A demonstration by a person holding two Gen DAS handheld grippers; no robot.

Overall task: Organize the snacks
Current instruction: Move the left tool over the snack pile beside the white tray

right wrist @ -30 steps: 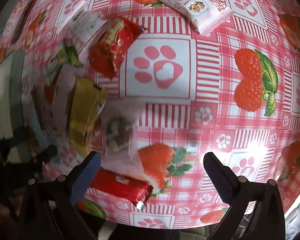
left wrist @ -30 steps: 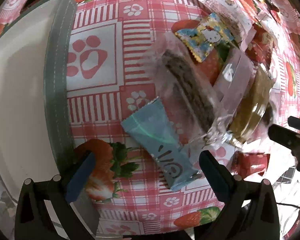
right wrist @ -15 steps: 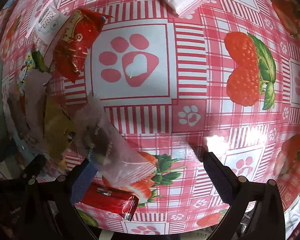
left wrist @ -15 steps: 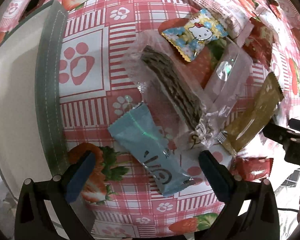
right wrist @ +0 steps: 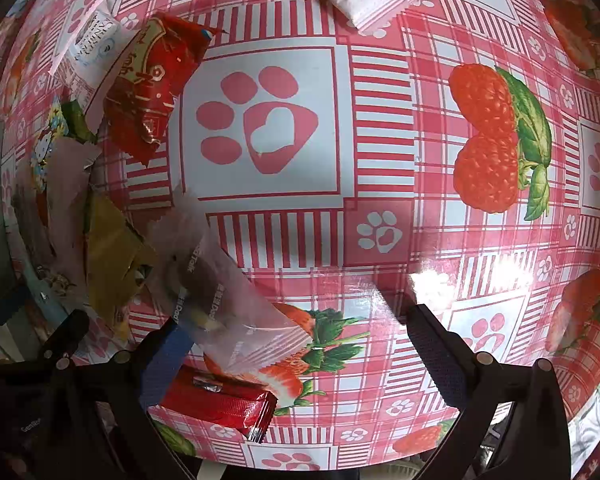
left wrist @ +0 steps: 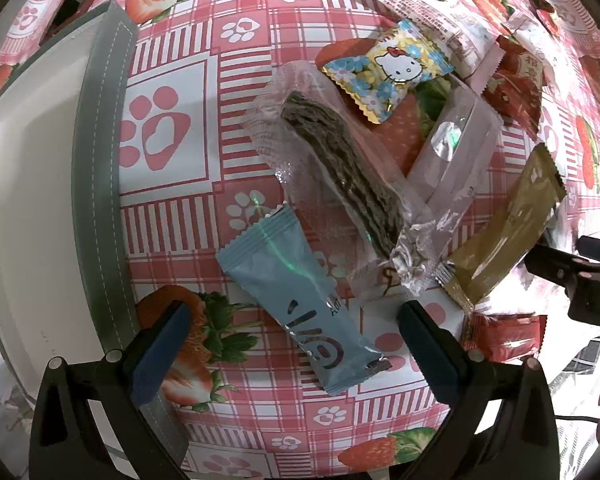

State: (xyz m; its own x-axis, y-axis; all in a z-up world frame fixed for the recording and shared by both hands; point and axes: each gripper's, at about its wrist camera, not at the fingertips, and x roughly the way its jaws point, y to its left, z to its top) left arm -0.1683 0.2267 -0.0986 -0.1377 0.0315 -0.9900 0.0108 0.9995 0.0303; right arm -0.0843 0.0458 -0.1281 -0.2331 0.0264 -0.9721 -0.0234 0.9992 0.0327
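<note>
In the left wrist view the left claw (left wrist: 294,344) stands wide apart and empty over the blue pack (left wrist: 296,296), whose long axis runs from 11 to 5 o'clock on the bench (left wrist: 236,80), with the white tray (left wrist: 28,200) at 9 o'clock; the snacks sit lower in the view than a second ago. In the right wrist view the right claw (right wrist: 296,346) is wide apart too, its left finger (right wrist: 160,364) touching the clear pack (right wrist: 228,296), which runs from 11 to 5 o'clock and has shifted toward that finger.

Bright, even light; white glare on the glossy tablecloth (right wrist: 472,280) low in the right view. Both fisheye views bend at dark rims; clear wrapper (right wrist: 220,292) looks blurred.
</note>
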